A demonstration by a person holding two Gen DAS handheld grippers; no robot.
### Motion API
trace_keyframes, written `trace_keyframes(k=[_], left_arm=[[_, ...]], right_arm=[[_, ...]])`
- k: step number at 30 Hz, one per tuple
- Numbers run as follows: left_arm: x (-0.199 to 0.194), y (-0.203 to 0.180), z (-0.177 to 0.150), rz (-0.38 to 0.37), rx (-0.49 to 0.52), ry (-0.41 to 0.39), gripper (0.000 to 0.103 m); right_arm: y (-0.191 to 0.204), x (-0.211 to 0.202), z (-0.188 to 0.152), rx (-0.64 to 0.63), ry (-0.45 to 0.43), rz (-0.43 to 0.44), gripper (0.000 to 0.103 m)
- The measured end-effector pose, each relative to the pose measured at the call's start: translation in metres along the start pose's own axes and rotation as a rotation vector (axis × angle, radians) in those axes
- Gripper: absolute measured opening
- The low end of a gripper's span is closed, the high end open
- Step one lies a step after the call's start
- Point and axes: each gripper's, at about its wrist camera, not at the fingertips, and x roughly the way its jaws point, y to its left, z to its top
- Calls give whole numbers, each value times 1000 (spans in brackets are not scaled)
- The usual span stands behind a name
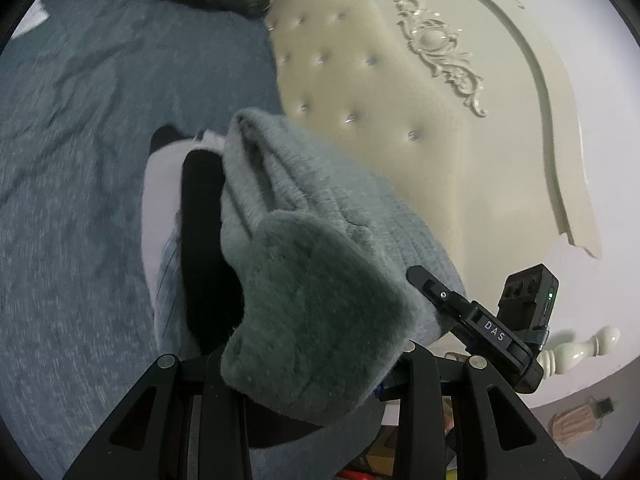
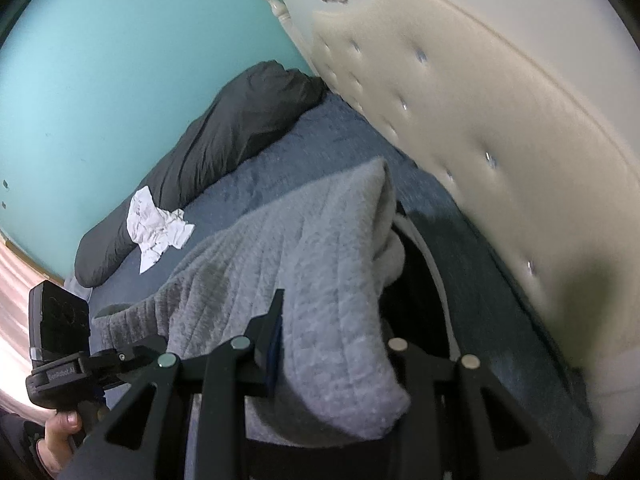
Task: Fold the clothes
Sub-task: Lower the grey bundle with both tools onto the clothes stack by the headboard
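Seen from the left wrist camera, the left gripper [image 1: 316,364] holds one end of a grey quilted garment [image 1: 320,200], whose fleecy lining [image 1: 316,320] is turned outward and bulges over the fingers, hiding the pads; the jaws stand fairly narrow, closed on the bunched cloth. Spanning away from this grip, the garment hangs above the blue bedspread [image 1: 80,160], and beneath it lie a black item [image 1: 200,240] and a white striped item [image 1: 162,216], probably clothes already laid down or waiting. At lower right the right gripper [image 1: 424,280] enters from the side with its fingertip against the same garment, so that the cloth is stretched between two holds, as a fold requires. Behind stands the cream tufted headboard [image 1: 360,80]. From the right wrist camera, the right gripper [image 2: 320,344] shows the garment [image 2: 300,240] draped between and over its fingers, the jaws likewise narrow and clamped on the fabric; one dark finger [image 2: 272,312] stands clear at the left of the cloth. At lower left the left gripper [image 2: 132,354] appears, carried by a hand [image 2: 60,436], gripping the ribbed far edge. Farther back on the bed lie a dark duvet [image 2: 220,140] and a crumpled white cloth [image 2: 156,224], well apart from the work. Both grippers point downward, which suggests the garment is being lowered onto the bed.
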Motion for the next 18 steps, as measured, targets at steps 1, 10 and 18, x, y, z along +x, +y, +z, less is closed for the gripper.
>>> trace_keyframes(k=[1,10,18], left_arm=[[0,4,-5,1,-9,4,36],[5,29,-26,-11,-80,43,37],[-12,45,-28,-56,-135,81,41]], right_arm=[[-1,1,-5,5,8,-1,30],[-17,13,-35,95,44,-9,30],[-22,11,-48,128,47,-25,38]])
